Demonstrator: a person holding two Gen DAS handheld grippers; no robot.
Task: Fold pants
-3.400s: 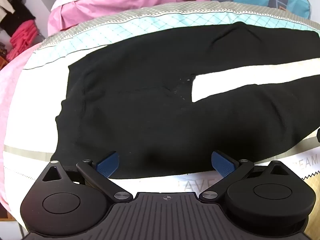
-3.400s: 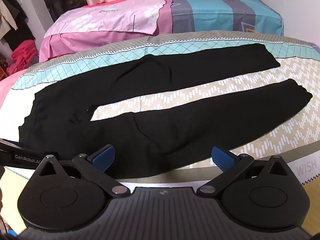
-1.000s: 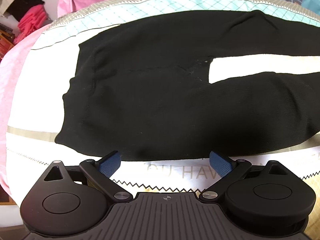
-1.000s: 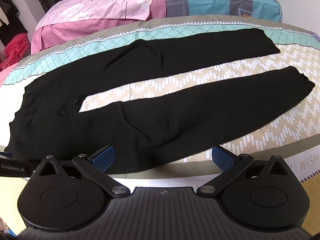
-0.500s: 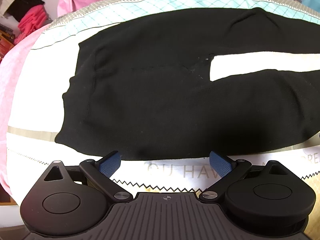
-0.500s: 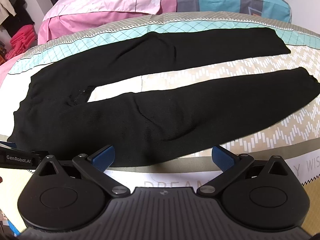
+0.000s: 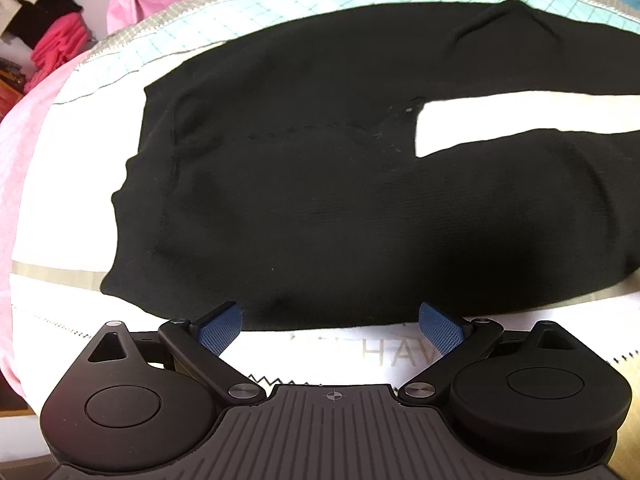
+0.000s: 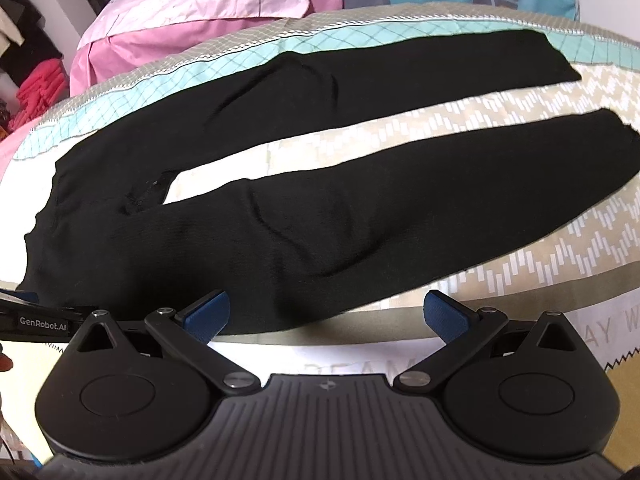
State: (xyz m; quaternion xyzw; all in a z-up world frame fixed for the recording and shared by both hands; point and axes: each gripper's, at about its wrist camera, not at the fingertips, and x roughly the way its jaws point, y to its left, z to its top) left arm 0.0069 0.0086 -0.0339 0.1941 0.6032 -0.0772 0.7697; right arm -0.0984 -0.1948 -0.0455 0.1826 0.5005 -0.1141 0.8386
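Two grippers are hanging wide apart and empty at the near edge of the pants (image 8: pixel 320 220), which are lying flat on the bed (image 8: pixel 520 264). We are holding the left gripper (image 7: pixel 330 326) by the waist end, the right gripper (image 8: pixel 326 314) by the near leg.

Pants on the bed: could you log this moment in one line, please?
pants: flat, legs apart | left gripper: open, near edge | right gripper: open, near edge
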